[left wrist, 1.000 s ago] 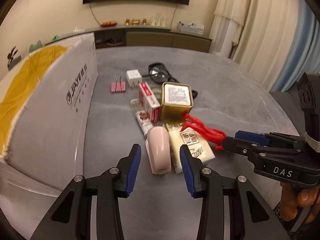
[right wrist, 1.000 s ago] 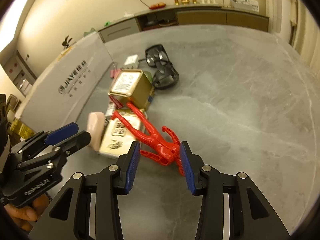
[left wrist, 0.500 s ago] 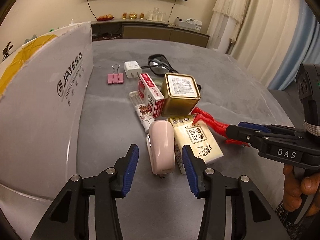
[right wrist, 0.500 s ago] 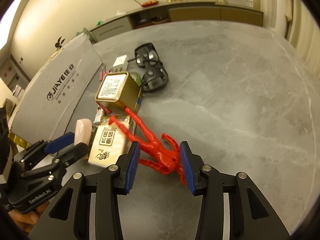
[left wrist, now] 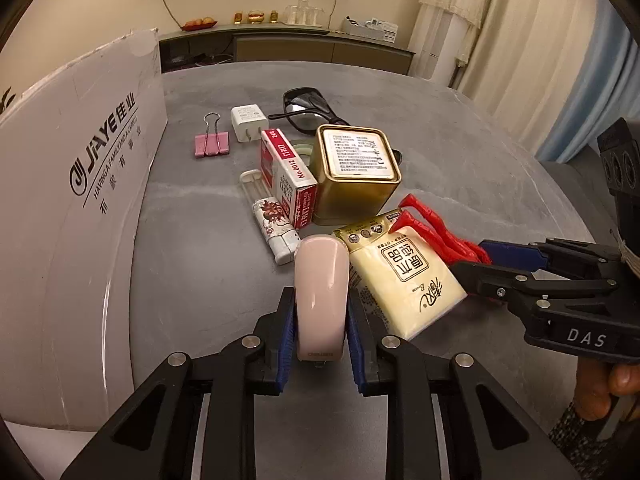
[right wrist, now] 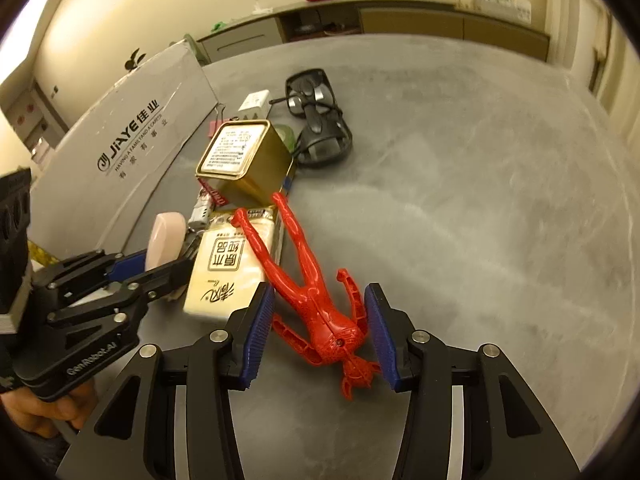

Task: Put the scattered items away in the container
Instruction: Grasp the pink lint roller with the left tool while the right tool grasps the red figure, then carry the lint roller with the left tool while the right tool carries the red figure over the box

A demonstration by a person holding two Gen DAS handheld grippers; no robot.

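Meanwhile, the left hand-held gripper (left wrist: pixel 320 320), at the lower centre of its own view, pinched a pink stapler (left wrist: pixel 321 300) between its blue pads, the stapler's base apparently resting on the grey bench (left wrist: pixel 460 148) — a grip that looked set for a lift toward the white cardboard container (left wrist: pixel 80 216) filling the frame's left side. The right hand-held gripper (right wrist: pixel 320 330), its jaws spread, straddled a red plastic figure (right wrist: pixel 316 300) at the lower centre of the right wrist view without touching it; the figure's legs lay across a yellow tissue pack (right wrist: pixel 228 268), likely why the gripper was placed around the torso, where nothing lay underneath.

The left wrist view alone clearly showed the pink binder clip (left wrist: pixel 211 144), the red-and-white staple box (left wrist: pixel 288 176) and the small printed tube (left wrist: pixel 276 224) huddled left of the gold tin (left wrist: pixel 356 168); from it the figure was mostly hidden behind the right gripper. The right wrist view alone showed the figure whole and the black sunglasses (right wrist: pixel 316 120) fully, in the upper centre.
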